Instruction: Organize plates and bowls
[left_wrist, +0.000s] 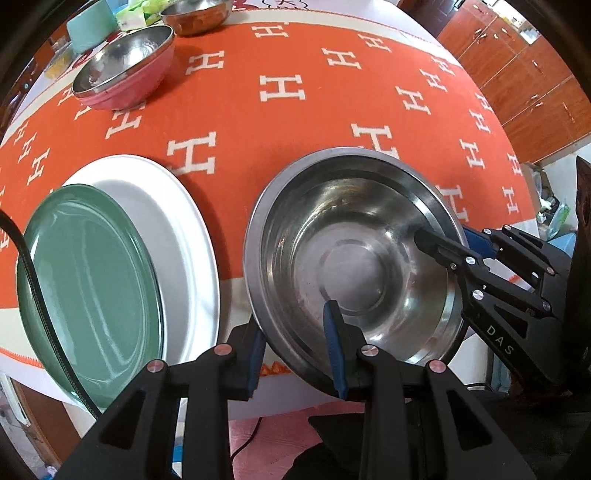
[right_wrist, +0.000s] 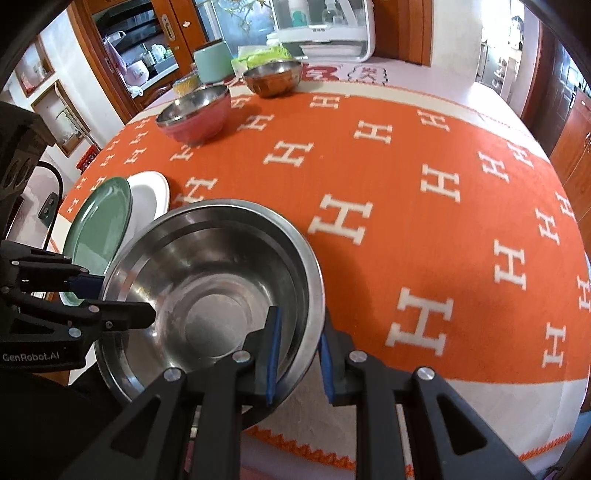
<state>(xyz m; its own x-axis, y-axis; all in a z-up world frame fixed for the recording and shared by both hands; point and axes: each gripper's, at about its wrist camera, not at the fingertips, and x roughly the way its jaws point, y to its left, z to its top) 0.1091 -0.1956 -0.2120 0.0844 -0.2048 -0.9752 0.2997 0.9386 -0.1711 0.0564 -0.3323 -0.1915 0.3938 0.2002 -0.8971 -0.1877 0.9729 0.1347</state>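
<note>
A large steel bowl (left_wrist: 354, 258) hangs tilted over the near edge of the orange table (left_wrist: 295, 110), gripped from two sides. My left gripper (left_wrist: 295, 350) is shut on its near rim, one pad inside and one outside. My right gripper (left_wrist: 443, 240) is shut on the right rim; in its own view the bowl (right_wrist: 207, 288) fills the lower left, with the right gripper (right_wrist: 299, 354) clamping the wall and the left gripper (right_wrist: 122, 299) at the far rim. A green plate (left_wrist: 88, 288) lies on a white plate (left_wrist: 184, 229) to the left.
At the back left stand a pink bowl with a steel inside (left_wrist: 125, 70), a copper-sided steel bowl (left_wrist: 195, 14) and a mint container (left_wrist: 92, 26). The orange cloth (right_wrist: 406, 184) stretches right and back. Wooden cabinets (left_wrist: 517, 74) are beyond the table.
</note>
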